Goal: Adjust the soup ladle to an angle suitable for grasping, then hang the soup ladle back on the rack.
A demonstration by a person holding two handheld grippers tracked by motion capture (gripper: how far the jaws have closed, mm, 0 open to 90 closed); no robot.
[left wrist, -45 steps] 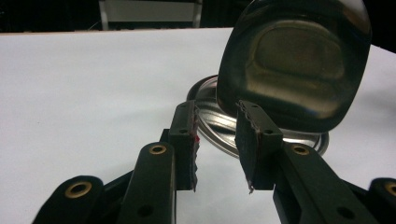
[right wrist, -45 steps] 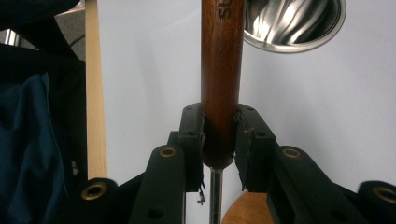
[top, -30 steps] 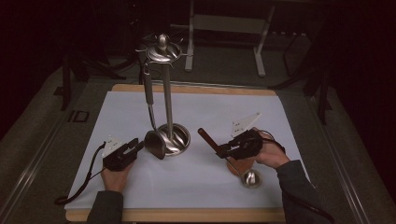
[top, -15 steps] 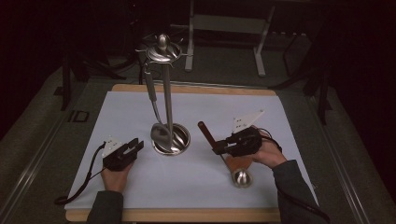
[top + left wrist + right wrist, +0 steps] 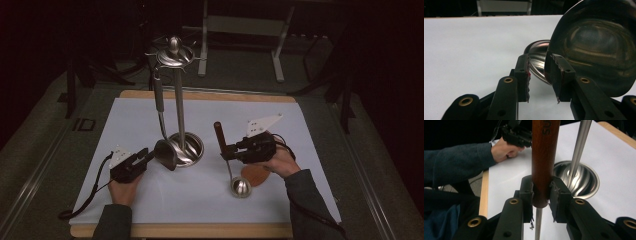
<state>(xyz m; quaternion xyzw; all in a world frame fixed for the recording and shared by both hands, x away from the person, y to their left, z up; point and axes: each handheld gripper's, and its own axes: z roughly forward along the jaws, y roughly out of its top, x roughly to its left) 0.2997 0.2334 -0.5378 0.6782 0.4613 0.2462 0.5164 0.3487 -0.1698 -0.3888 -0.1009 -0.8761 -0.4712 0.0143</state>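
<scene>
Ladle, wooden-handled: clamped by right gripper jaws, bowl resting on tabletop right of utensil stand, handle raised for hanging. Left gripper jaws released beside hung ladle, steadying.

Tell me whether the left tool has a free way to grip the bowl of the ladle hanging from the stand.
Probably yes: the left tool stands open right at the ladle bowl, its rim by one pad, nothing between.
</scene>
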